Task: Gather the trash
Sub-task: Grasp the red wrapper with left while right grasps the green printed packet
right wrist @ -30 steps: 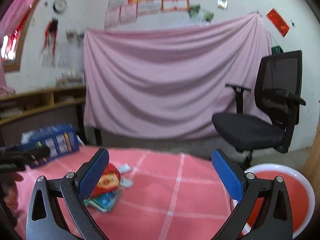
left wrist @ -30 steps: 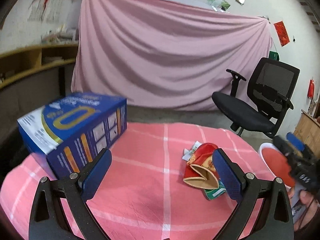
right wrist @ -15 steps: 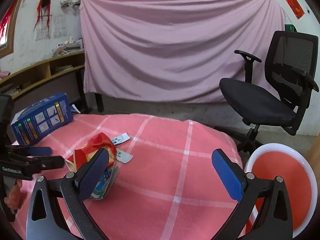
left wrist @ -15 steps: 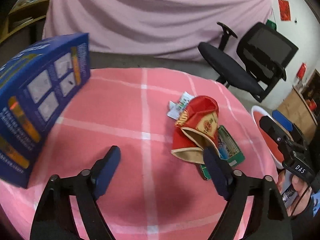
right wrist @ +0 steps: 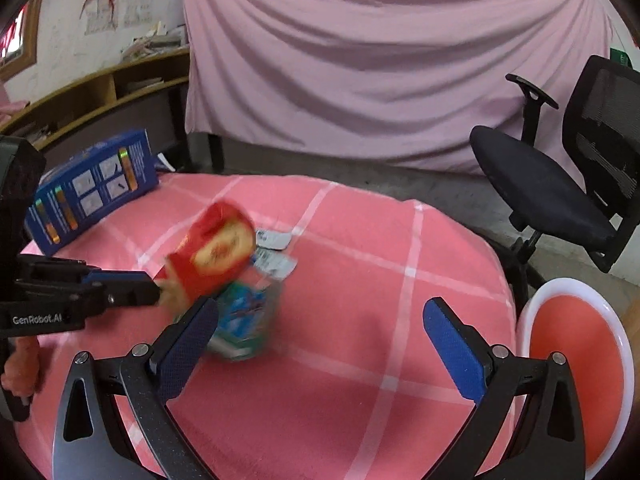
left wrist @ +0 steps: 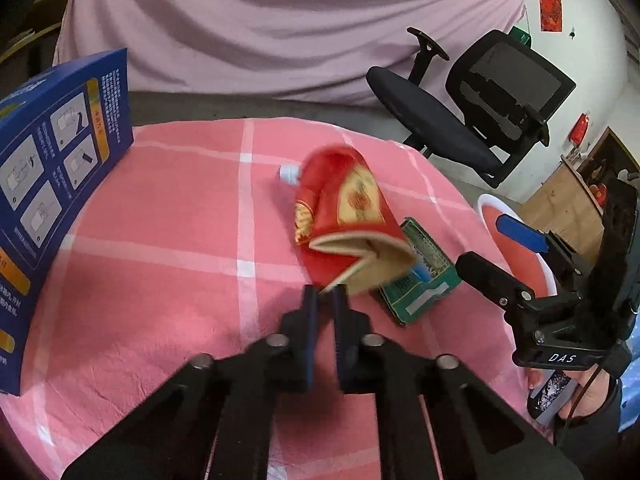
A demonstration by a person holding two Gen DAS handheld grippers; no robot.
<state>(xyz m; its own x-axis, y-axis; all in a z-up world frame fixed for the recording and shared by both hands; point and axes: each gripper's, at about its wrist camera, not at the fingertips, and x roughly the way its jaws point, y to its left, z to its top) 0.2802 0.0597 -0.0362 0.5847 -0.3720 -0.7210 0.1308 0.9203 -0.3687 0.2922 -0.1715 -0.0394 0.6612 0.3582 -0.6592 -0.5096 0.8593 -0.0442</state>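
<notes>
Two grippers share the work: our left gripper (left wrist: 326, 300) is pinched on the torn rim of the red snack bag (left wrist: 344, 216), lifting it off the pink checked tablecloth (left wrist: 180, 240) so it can be carried away. Our right gripper (right wrist: 320, 328) hangs spread and empty near the right edge. Under the bag lie a green packet (left wrist: 424, 280) and small white wrappers (right wrist: 276, 264). Off the right edge, the red basin (right wrist: 580, 360) shows nothing inside; we judge it the bin.
</notes>
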